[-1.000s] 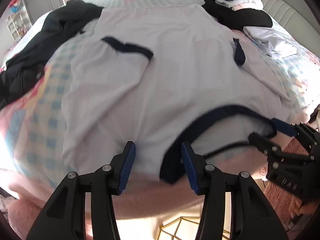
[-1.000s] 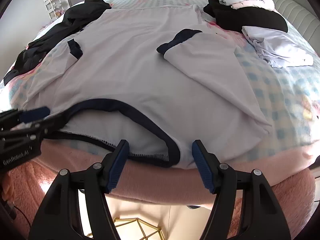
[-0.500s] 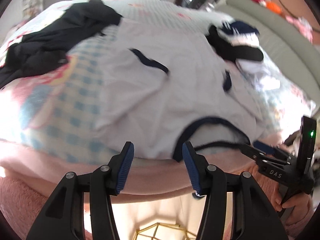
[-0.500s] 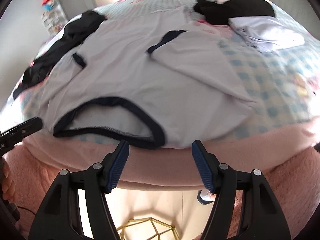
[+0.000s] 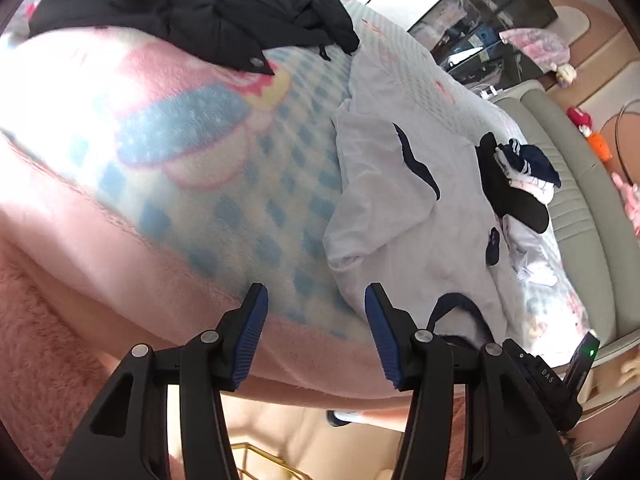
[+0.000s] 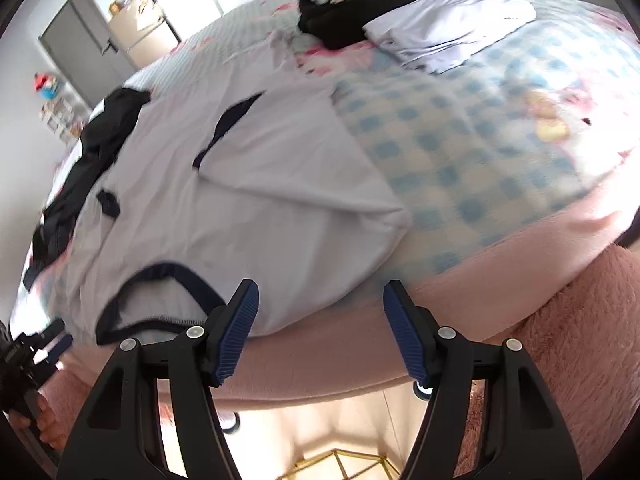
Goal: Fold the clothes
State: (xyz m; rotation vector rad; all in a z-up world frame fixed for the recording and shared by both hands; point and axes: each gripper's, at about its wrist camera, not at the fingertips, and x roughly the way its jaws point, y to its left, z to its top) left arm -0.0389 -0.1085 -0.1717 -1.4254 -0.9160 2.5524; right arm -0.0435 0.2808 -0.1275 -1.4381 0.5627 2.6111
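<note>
A pale lilac T-shirt (image 5: 404, 216) with navy trim lies spread flat on the bed, its navy collar (image 6: 160, 296) near the front edge and both sleeves folded inward. My left gripper (image 5: 314, 332) hangs open off the bed's front edge, to the left of the shirt's shoulder, holding nothing. My right gripper (image 6: 320, 332) is open too, just off the edge by the shirt's right shoulder (image 6: 376, 216), with nothing between its fingers. Each gripper shows at the edge of the other's view, the left one (image 6: 28, 356) with a hand on it.
A pink-edged blue-checked blanket (image 5: 248, 208) covers the bed. A black garment heap (image 5: 208, 4) lies at the far left. Folded dark and white clothes (image 5: 516, 176) and a folded pale garment (image 6: 452, 36) sit at the right near the padded headboard (image 5: 576, 184). A gold wire frame (image 6: 344, 464) stands below.
Both grippers have drawn back from the collar and swung outward, the left to the left and the right to the right. They stayed open; the shirt has not moved.
</note>
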